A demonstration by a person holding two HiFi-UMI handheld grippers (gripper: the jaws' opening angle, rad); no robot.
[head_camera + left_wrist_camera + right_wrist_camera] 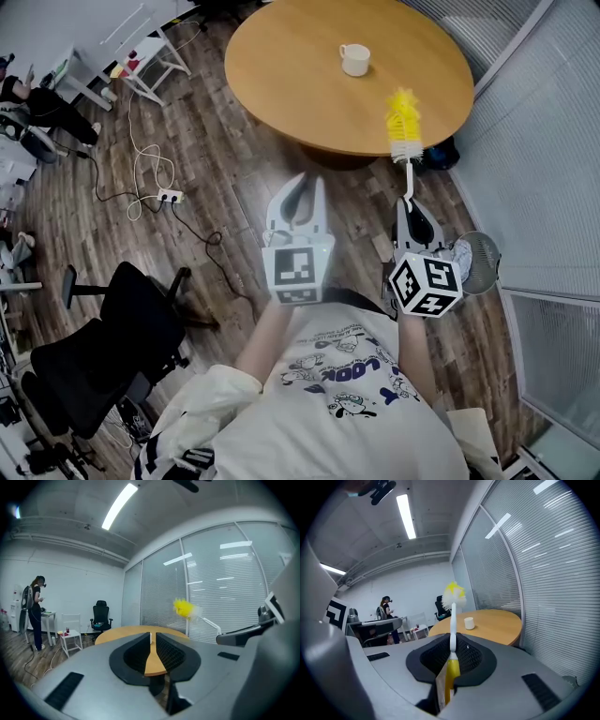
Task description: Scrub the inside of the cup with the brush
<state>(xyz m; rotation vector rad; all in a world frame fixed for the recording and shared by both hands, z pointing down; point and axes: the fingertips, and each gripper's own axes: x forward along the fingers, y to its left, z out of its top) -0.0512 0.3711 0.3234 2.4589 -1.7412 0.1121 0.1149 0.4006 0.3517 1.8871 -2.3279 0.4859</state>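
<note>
While the cup (354,59) stands alone on the round wooden table (281,84), well apart from both my tools, the task is only at the approach. No scrubbing has begun.

Findings:
- My right gripper (410,202) is clamped on the brush (404,124). The bristle head juts forward and up, over the near edge of the table.
- My left gripper (310,187) carries nothing. Its jaws stand almost together, with only a narrow slit between them.
- The cup is upright with its mouth up and nothing touching it.

Judgement on the next move: I must close the distance to the table. The left jaws must part wide enough to take the cup's wall and steady it. Then the bristles go down into the mouth. An unheld cup would likely slide or tip under the brush.

What each view adds:
- The head view alone shows both tools together, and shows the cup sitting toward the far side of the table.
- The right gripper view alone shows the grip itself. The pads press on the yellow lower part of the handle, and the white stem rises straight from between them.
- The left gripper view alone confirms that the slit is empty, with the tabletop visible through it. It also shows the brush head from the side, against the window blinds (220,583).
</note>
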